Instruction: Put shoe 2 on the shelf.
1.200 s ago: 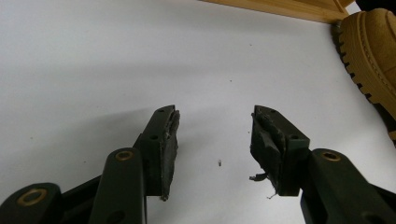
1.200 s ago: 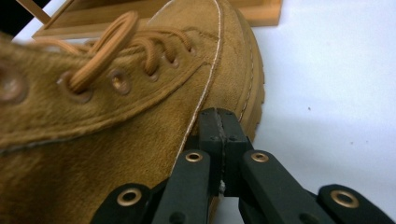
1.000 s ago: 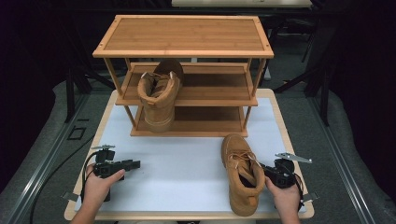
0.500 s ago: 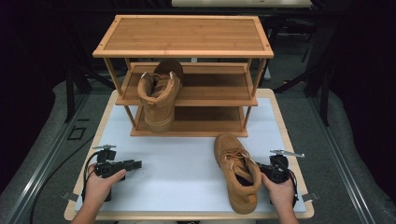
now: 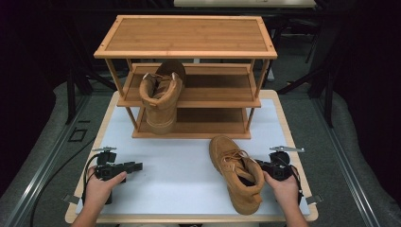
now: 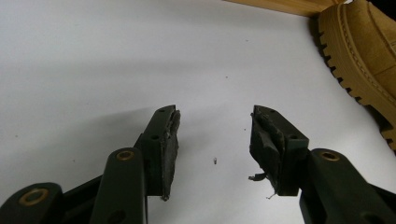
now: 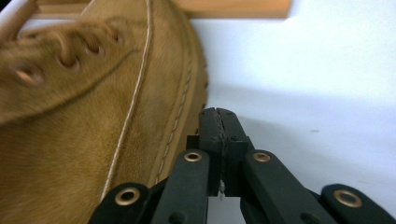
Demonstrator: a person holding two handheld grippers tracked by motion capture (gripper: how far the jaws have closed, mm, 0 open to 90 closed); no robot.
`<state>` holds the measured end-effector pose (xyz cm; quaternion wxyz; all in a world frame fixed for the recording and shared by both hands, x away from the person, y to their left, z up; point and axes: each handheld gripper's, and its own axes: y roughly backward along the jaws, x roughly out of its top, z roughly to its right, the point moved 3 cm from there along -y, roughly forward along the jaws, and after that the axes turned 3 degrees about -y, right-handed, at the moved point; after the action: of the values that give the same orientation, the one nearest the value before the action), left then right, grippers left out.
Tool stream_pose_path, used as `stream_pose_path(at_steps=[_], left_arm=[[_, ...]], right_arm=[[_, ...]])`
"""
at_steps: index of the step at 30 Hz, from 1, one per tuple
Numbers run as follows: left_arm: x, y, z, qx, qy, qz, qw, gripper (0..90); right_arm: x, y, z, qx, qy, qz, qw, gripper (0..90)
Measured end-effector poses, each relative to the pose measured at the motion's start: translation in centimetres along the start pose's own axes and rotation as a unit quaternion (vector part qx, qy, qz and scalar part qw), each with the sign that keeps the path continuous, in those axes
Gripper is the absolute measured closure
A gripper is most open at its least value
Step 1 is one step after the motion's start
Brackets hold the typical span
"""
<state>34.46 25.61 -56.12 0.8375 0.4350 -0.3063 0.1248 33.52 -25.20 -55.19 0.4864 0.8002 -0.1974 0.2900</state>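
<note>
- Left claw (image 5: 135, 166): in my left hand (image 5: 100, 185), at the near left of the surface (image 5: 189, 165). Its jaws stand apart with nothing between them. In the left gripper view the claw (image 6: 215, 135) points over bare white surface, with a boot sole at the upper right corner.
- Rack (image 5: 184, 35): three wooden tiers, at the far middle of the surface.
- Rack boot (image 5: 161, 97): tan, on the rack's left half, heel and opening towards me; it rises from the bottom tier past the middle one.
- Near boot (image 5: 236, 172): tan, laced, flat on its sole on the surface, right of centre, in front of the rack; toe points towards the rack, heel towards me.
- Right claw (image 5: 261, 165): in my right hand (image 5: 283, 187), jaws pressed together on nothing. In the right gripper view the claw (image 7: 219, 114) lies against the near boot's (image 7: 84, 116) side, by the welt.
</note>
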Motion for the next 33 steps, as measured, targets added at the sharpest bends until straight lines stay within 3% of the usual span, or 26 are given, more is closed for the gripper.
stream_pose_path(at_steps=[3,5,6,8,9,11,12,13,14,15,22,24,25,27,30,33], left_arm=[[0.0,-0.1,0.1,-0.001,-0.001,-0.003,1.0,51.3],[0.0,-0.1,0.1,-0.002,-0.003,-0.004,1.0,51.3],[0.0,-0.1,0.1,-0.002,-0.003,-0.003,1.0,51.2],[0.0,0.0,0.1,-0.003,-0.002,-0.002,1.0,51.1],[0.0,0.0,0.1,-0.003,0.0,0.0,1.0,51.1],[-0.1,0.1,0.0,-0.003,-0.001,0.0,1.0,51.1],[-0.1,0.1,0.0,-0.003,-0.001,-0.001,1.0,51.1],[-0.1,0.1,0.0,-0.003,-0.002,-0.001,1.0,51.1],[-0.1,0.1,0.0,-0.002,-0.002,-0.002,1.0,51.1],[-0.1,0.1,0.0,-0.003,-0.001,-0.002,1.0,51.1],[-0.1,-0.1,0.0,-0.005,-0.001,-0.004,1.0,51.0],[-0.1,-0.1,0.0,-0.003,-0.002,-0.005,1.0,51.0],[-0.1,-0.1,0.0,-0.003,0.0,-0.005,1.0,51.0],[-0.2,-0.1,0.0,-0.002,0.0,-0.005,1.0,51.0],[-0.2,-0.1,-0.1,-0.003,0.001,-0.005,1.0,50.9],[-0.2,-0.1,-0.1,-0.005,0.003,-0.004,1.0,50.9]], right_arm=[[1.1,1.4,-0.6,-0.005,0.003,-0.016,0.9999,85.3],[2.0,2.3,-1.5,0.001,0.027,-0.032,0.9991,81.0],[2.5,2.6,-2.0,-0.022,0.045,-0.03,0.9983,80.2],[3.3,3.5,-2.9,-0.015,0.071,-0.047,0.9963,76.6],[3.7,3.7,-3.3,-0.063,0.083,-0.039,0.9938,75.1],[4.4,4.3,-4.0,-0.057,0.1,-0.043,0.9925,73.9],[4.7,4.6,-4.3,-0.073,0.108,-0.046,0.9904,73.0],[5.0,4.9,-4.5,-0.017,0.108,-0.063,0.992,71.9],[5.3,5.1,-4.8,-0.049,0.115,-0.06,0.9904,71.3],[5.5,5.2,-5.0,-0.057,0.121,-0.06,0.9892,70.9],[7.4,6.0,-6.4,-0.054,0.148,-0.079,0.9844,68.2],[7.7,6.0,-6.7,-0.054,0.153,-0.095,0.9821,70.6],[7.9,6.0,-6.8,-0.041,0.155,-0.112,0.9808,70.6],[8.2,5.8,-6.9,-0.062,0.168,-0.143,0.9734,69.1],[8.4,5.7,-6.6,-0.086,0.175,-0.206,0.9587,66.0],[8.2,5.6,-6.2,-0.096,0.174,-0.276,0.9403,64.4]])
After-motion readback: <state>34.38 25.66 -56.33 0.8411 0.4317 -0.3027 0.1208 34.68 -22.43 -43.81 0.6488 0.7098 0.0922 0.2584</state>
